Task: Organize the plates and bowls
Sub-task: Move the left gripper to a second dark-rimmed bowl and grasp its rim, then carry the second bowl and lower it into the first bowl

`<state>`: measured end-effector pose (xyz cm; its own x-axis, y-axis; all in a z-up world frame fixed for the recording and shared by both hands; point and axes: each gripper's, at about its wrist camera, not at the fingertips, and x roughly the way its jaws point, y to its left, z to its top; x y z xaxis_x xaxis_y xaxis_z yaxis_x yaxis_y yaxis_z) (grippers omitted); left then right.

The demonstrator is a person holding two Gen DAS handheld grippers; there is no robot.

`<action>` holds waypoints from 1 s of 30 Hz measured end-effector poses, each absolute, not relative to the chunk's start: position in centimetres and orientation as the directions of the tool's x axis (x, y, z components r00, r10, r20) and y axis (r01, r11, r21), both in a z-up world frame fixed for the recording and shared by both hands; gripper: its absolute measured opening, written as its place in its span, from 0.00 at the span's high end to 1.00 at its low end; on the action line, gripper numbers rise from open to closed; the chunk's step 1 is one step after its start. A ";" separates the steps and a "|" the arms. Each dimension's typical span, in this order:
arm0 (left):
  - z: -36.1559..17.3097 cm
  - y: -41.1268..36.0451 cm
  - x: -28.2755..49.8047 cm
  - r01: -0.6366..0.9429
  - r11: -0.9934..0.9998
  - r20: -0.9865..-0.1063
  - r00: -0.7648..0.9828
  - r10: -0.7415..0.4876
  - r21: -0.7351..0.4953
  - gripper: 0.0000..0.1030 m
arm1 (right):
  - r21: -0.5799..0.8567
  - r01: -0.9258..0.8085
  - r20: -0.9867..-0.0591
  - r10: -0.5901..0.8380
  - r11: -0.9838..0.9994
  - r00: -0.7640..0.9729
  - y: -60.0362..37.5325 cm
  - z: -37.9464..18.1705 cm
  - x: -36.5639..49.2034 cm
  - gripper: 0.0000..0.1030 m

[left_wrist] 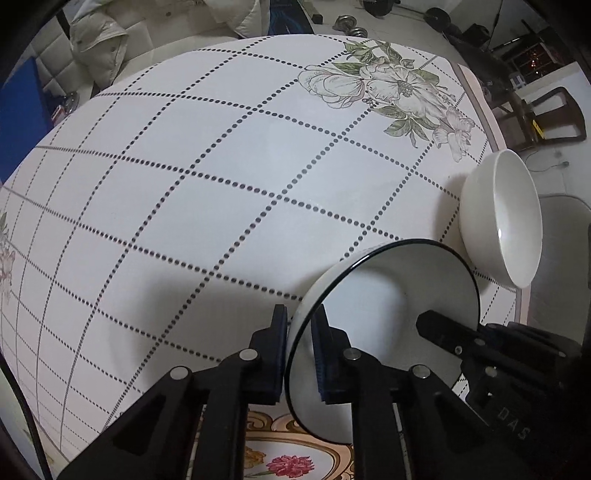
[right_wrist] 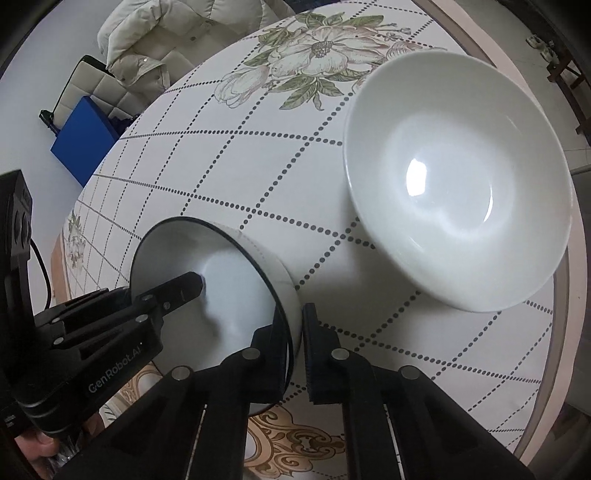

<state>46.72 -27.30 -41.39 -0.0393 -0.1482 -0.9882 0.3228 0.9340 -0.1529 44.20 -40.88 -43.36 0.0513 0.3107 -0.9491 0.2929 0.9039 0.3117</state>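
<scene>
A white bowl with a thin black rim point(left_wrist: 384, 295) sits near the table's near edge. My left gripper point(left_wrist: 299, 350) is shut on its left rim, one pad inside and one outside. My right gripper point(right_wrist: 295, 332) is shut on the opposite side of the same bowl point(right_wrist: 229, 288), its wall pinched between the pads. One of the right gripper's fingers point(left_wrist: 439, 332) shows inside the bowl in the left wrist view, and one of the left gripper's fingers point(right_wrist: 181, 288) shows inside it in the right wrist view. A larger plain white bowl point(left_wrist: 502, 221) point(right_wrist: 454, 184) stands just beyond, apart from both grippers.
The round table point(left_wrist: 221, 184) point(right_wrist: 258, 166) has a cloth with a dotted grid and flower prints. The plain bowl is close to the table's right edge. A beige jacket point(right_wrist: 155, 44) lies on a chair beyond, beside a blue box point(right_wrist: 85, 140). Dumbbells point(left_wrist: 351, 26) lie on the floor.
</scene>
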 end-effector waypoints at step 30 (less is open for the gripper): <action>-31.6 -20.8 36.9 0.305 0.938 -0.975 0.093 -0.204 -0.167 0.90 | 0.341 0.172 -0.938 0.321 0.924 0.135 -36.1 -32.8 33.9 0.91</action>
